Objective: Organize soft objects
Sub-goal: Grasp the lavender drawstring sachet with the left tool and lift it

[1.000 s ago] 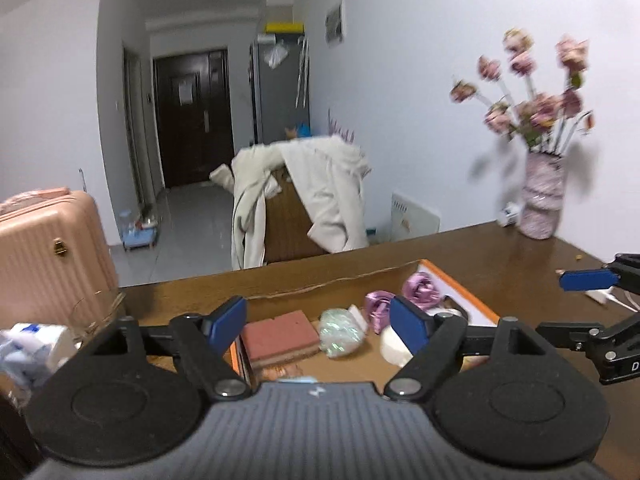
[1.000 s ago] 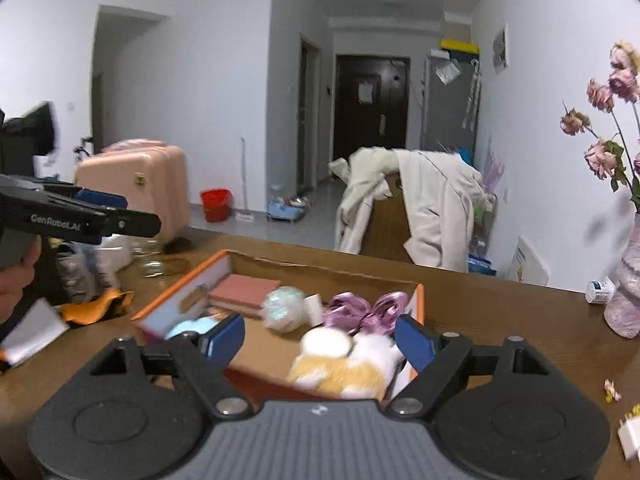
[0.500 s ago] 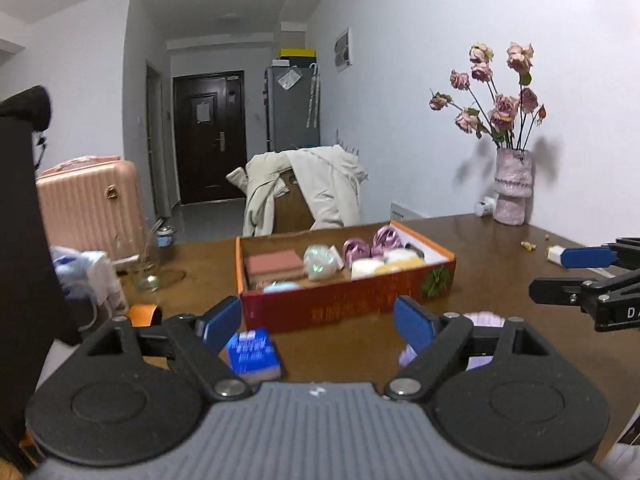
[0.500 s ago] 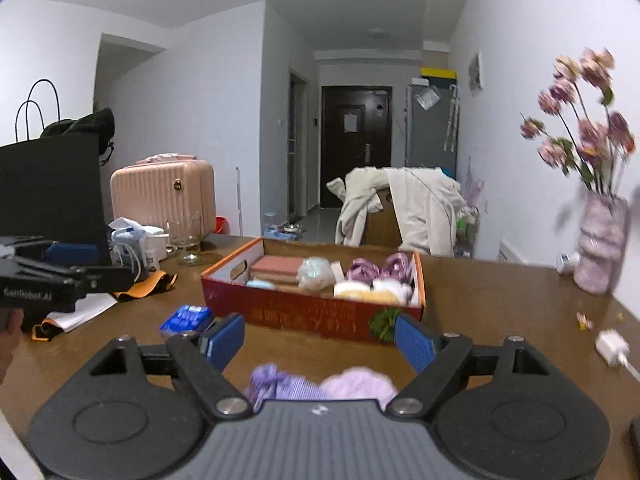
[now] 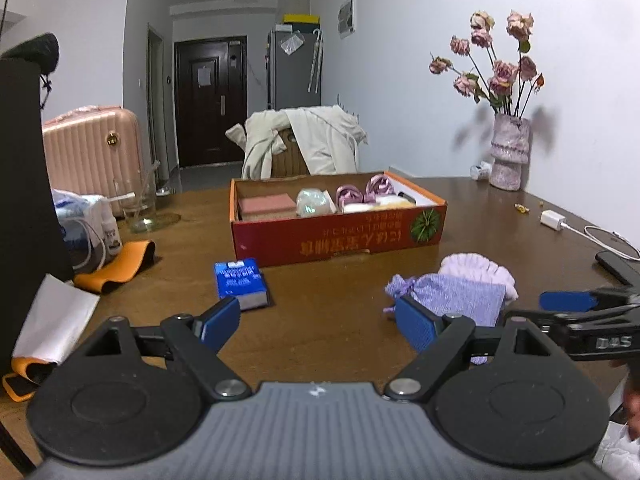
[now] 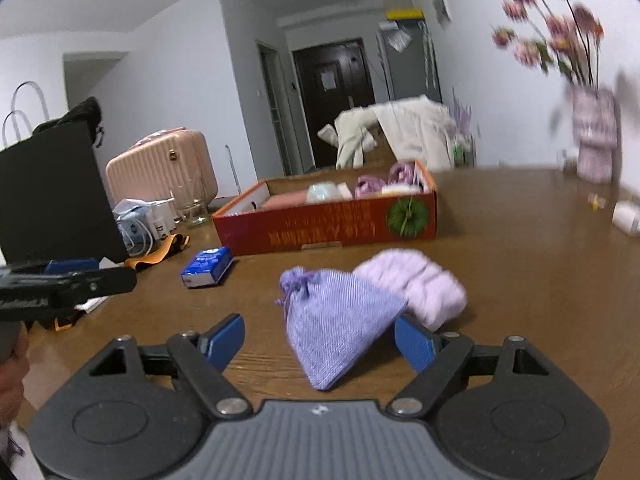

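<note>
A purple drawstring pouch (image 6: 340,316) lies on the brown table, leaning on a lilac fluffy item (image 6: 416,280). My right gripper (image 6: 320,338) sits low around the pouch's near end. Its jaws are closing slightly and the pads do not press on it. My left gripper (image 5: 318,320) stands open over bare wood, between a blue tissue pack (image 5: 240,280) and the pouch (image 5: 452,292). Behind them, the red cardboard box (image 5: 340,236) holds a pink sponge (image 5: 266,204), a pale ball (image 5: 314,202) and purple ribbons (image 5: 362,192).
A vase of dried roses (image 5: 508,152) stands at the far right. A white charger (image 5: 554,218) and a dark phone (image 5: 616,266) lie at the right edge. At left are a glass jar (image 5: 138,208), an orange strap (image 5: 120,264), a black bag (image 5: 24,200) and white paper (image 5: 52,320).
Both grippers have pulled back from above the box and sunk toward the table. The pouch and the fluffy item have come into view, and the right view has tilted.
</note>
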Demonstrator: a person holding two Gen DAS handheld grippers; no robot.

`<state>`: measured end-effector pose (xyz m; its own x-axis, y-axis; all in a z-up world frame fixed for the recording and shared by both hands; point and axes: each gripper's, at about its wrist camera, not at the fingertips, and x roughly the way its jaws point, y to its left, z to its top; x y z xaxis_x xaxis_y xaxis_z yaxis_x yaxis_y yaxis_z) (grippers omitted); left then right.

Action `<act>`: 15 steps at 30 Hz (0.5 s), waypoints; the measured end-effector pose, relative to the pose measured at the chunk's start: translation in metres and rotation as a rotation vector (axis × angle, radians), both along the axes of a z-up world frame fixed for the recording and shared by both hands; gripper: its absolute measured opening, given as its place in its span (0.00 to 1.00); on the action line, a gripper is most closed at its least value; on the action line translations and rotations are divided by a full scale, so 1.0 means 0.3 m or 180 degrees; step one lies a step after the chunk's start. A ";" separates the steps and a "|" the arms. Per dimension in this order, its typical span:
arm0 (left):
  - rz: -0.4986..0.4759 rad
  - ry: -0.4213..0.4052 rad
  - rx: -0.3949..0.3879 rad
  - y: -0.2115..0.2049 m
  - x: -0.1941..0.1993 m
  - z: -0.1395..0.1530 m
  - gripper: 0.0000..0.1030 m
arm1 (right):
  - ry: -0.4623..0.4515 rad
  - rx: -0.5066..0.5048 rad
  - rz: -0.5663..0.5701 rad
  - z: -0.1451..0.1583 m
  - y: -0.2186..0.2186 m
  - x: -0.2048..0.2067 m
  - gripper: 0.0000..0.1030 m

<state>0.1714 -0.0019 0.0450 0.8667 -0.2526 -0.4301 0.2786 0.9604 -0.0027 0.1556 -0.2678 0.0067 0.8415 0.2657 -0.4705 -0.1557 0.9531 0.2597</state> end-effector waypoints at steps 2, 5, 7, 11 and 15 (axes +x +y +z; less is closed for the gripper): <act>-0.0007 0.0037 0.0001 -0.011 0.012 -0.016 0.84 | 0.0074 0.0138 -0.0126 -0.042 -0.009 0.044 0.78; -0.0032 0.0095 -0.0007 -0.019 0.032 -0.037 0.84 | 0.0157 0.0307 -0.0281 -0.093 -0.016 0.106 0.68; -0.0037 0.0134 -0.0019 -0.021 0.046 -0.048 0.84 | 0.0247 0.0514 -0.0280 -0.123 -0.023 0.145 0.57; -0.0039 0.0160 -0.0097 -0.007 0.069 -0.051 0.84 | 0.0346 0.0673 -0.0098 -0.149 -0.020 0.178 0.32; -0.0054 0.0188 -0.0143 0.004 0.086 -0.052 0.84 | 0.0467 0.0387 0.0702 -0.110 0.044 0.147 0.27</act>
